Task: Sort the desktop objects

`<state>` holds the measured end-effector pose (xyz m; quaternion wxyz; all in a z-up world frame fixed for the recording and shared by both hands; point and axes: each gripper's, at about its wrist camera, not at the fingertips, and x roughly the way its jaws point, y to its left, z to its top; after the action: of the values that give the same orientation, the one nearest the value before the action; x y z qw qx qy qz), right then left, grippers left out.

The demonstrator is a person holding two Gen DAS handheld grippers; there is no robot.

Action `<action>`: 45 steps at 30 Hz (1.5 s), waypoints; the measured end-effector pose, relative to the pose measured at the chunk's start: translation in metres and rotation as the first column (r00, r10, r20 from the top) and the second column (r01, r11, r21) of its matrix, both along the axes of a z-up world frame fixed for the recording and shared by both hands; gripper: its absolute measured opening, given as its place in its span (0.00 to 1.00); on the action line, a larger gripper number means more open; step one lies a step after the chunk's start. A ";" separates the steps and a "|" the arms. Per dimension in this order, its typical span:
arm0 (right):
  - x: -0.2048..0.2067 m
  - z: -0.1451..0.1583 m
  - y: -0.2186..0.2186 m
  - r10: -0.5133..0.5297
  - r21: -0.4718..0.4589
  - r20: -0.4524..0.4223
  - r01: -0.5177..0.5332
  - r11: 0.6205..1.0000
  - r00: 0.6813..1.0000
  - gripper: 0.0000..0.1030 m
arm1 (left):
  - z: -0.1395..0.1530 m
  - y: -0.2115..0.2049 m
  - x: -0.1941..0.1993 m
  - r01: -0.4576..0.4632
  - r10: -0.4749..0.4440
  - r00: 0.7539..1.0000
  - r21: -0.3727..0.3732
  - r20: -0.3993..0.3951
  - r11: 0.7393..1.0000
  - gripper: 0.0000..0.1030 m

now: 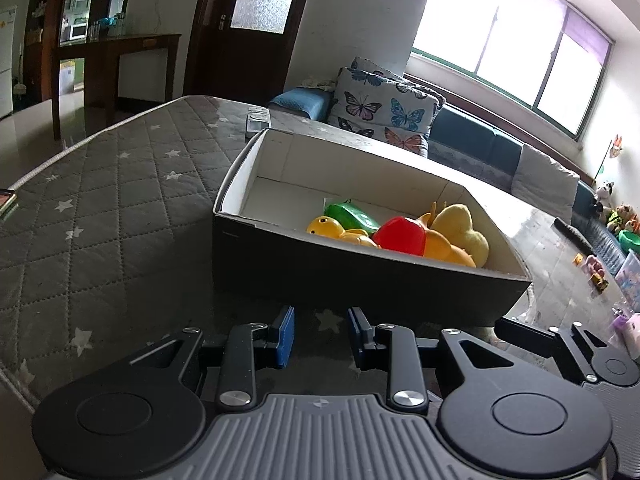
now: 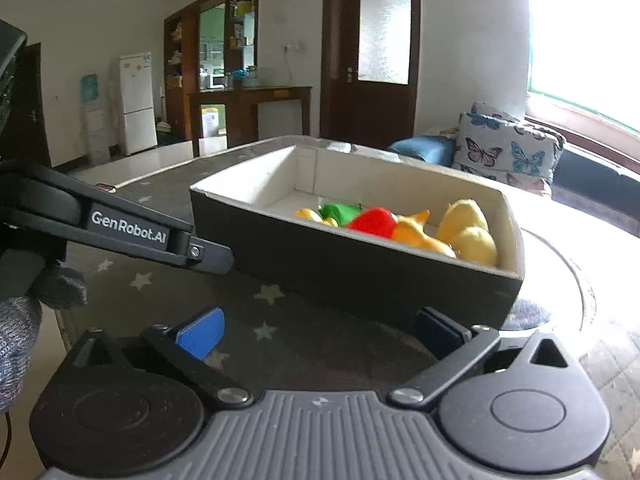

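Box (image 1: 352, 276) of dark card with a white inside stands on the quilted, star-printed mat (image 1: 104, 216) that covers the table, and every toy in sight on the table lies inside it, gathered toward its right end. From the left wrist view the toys read, left to right: a yellow duck (image 1: 326, 229), a green toy (image 1: 352, 216) behind it, a red toy (image 1: 402, 236), an orange toy (image 1: 444, 248) and a pale yellow plush (image 1: 464, 228) against the right wall. The left end of the box floor is bare white. The left gripper (image 1: 321, 336) sits low over the mat just in front of the box's near wall, its blue pads (image 1: 286, 336) a narrow gap apart with nothing between them, so it is released and holds nothing. The right gripper (image 2: 320, 332) is also near the box's front wall, toward its right corner, with its blue fingers (image 2: 202, 334) spread wide and empty; the star mat shows between them. In the right wrist view the left gripper's black arm crosses in from the left, marked GenRobot.AI, its tip close to the box's left front corner. Beyond the table are a butterfly-print cushion (image 1: 384, 108), a dark sofa under a bright window (image 1: 520, 40), and a dark wooden door (image 2: 370, 52). A small grey object (image 1: 258, 120) lies on the table behind the box.
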<state>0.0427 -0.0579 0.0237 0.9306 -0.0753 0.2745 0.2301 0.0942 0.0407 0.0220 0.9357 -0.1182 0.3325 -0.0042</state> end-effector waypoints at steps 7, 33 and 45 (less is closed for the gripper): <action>-0.008 -0.008 -0.001 -0.037 -0.037 -0.005 0.037 0.999 0.999 1.00 | -0.003 -0.004 -0.005 -0.016 0.016 1.000 0.042 0.001 0.999 0.30; -0.012 -0.020 -0.012 -0.125 0.020 -0.078 0.127 0.992 0.989 1.00 | -0.006 -0.013 -0.019 -0.019 0.018 1.000 0.172 0.010 0.985 0.30; -0.012 -0.021 -0.013 -0.132 0.026 -0.087 0.134 0.991 0.987 1.00 | -0.008 -0.016 -0.022 -0.012 0.010 1.000 0.187 0.010 0.982 0.30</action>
<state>0.0303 -0.0705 0.0027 0.9324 -0.0319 0.3147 0.1749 0.0717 0.0246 0.0144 0.9441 -0.0315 0.3265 0.0317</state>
